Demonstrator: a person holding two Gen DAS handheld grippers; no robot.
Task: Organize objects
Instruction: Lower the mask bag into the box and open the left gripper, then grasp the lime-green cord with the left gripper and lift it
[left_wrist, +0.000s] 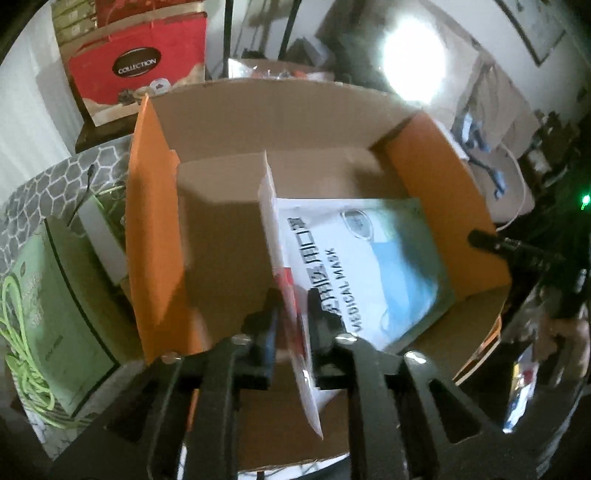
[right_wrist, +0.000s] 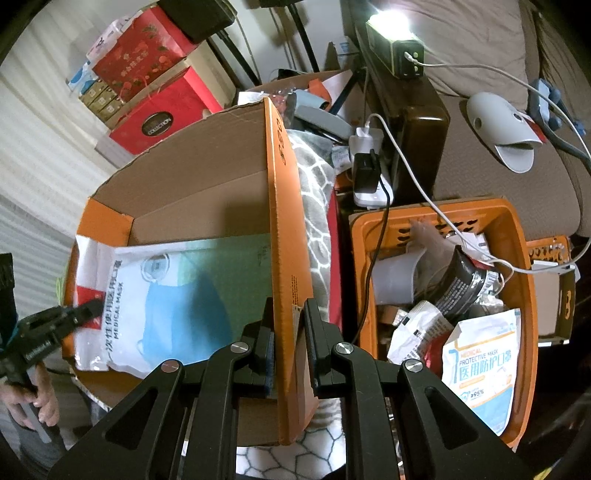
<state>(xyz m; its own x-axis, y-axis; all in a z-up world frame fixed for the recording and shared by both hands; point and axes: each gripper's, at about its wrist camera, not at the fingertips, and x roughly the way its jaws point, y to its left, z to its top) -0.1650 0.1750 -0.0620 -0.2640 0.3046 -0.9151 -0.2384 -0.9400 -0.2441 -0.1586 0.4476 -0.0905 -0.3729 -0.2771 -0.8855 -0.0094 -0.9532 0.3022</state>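
Note:
An open cardboard box (left_wrist: 221, 240) with orange flaps stands in front of me, its inner wall (right_wrist: 207, 177) bare. A white and blue medical mask pack (left_wrist: 369, 266) lies flat on its floor, also seen in the right wrist view (right_wrist: 177, 291). My left gripper (left_wrist: 293, 295) reaches into the box; the pack's red and white edge stands loosely in the gap between its fingers, and the jaws look open. From the right wrist view the left gripper (right_wrist: 88, 308) sits at the pack's left end. My right gripper (right_wrist: 290, 306) is shut on the box's orange right wall (right_wrist: 284, 221).
An orange basket (right_wrist: 513, 236) right of the box holds several packets, among them another mask pack (right_wrist: 484, 365). A power strip with cables (right_wrist: 365, 184) lies behind it. A green box (left_wrist: 55, 295) and a red bag (left_wrist: 147, 55) stand left of the cardboard box.

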